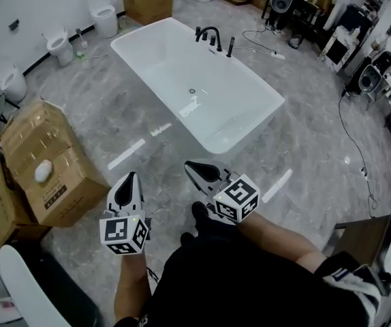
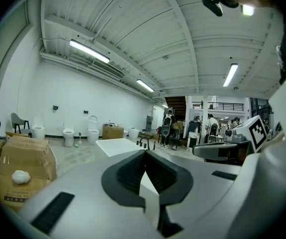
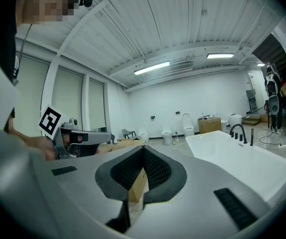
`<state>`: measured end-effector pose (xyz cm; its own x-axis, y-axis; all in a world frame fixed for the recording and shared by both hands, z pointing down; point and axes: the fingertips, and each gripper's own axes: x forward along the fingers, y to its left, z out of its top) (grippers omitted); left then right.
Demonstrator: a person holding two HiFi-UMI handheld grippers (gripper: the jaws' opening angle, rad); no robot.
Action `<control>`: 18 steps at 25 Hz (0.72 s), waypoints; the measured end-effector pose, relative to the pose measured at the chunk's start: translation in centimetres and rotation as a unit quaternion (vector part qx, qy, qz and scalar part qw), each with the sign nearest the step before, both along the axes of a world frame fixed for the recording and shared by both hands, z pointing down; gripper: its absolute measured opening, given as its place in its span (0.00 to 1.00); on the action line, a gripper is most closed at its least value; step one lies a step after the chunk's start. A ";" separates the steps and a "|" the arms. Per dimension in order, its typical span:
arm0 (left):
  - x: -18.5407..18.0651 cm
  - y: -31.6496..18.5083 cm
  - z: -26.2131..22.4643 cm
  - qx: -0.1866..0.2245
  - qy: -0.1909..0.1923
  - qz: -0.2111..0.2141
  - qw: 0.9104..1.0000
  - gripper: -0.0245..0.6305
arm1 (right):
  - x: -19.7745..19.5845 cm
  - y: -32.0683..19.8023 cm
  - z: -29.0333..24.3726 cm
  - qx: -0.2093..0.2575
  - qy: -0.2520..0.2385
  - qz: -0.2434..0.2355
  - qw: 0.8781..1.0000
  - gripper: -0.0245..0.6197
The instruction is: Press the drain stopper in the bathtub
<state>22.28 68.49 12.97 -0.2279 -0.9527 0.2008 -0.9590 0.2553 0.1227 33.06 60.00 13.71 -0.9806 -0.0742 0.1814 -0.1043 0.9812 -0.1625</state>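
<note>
Claws number two: left claw (image 1: 129, 180) and right claw (image 1: 193, 165), both pressed closed and empty, near one bathtub (image 1: 160, 54); its single drain stopper (image 1: 192, 91) sits in the tub's bottom, well apart.

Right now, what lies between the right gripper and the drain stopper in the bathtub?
In the head view: bare floor, then the near wall of the bathtub; nothing else stands between the right gripper and the drain stopper.

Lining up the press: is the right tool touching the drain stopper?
Apart. The head view shows the right tool held by the person's body, outside the bathtub; floor and the tub's near wall lie between it and the drain stopper.
</note>
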 end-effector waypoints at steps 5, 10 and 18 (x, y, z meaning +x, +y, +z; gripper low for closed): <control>-3.0 -3.6 1.2 -0.018 0.003 0.002 1.000 0.05 | -3.6 -3.6 1.5 -0.020 0.002 -0.003 1.000 0.06; -7.8 -9.3 3.1 -0.035 0.006 -0.001 0.999 0.05 | -8.9 -9.8 3.7 -0.036 0.001 -0.007 0.999 0.06; -16.4 -21.8 6.5 -0.076 0.022 0.015 0.997 0.05 | -18.2 -21.4 7.5 -0.060 0.034 -0.020 0.997 0.06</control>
<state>5.85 46.68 19.50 -0.1878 -0.9170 0.3519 -0.9611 0.2454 0.1267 14.81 38.64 21.22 -0.9674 -0.0086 0.2531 -0.0799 0.9587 -0.2728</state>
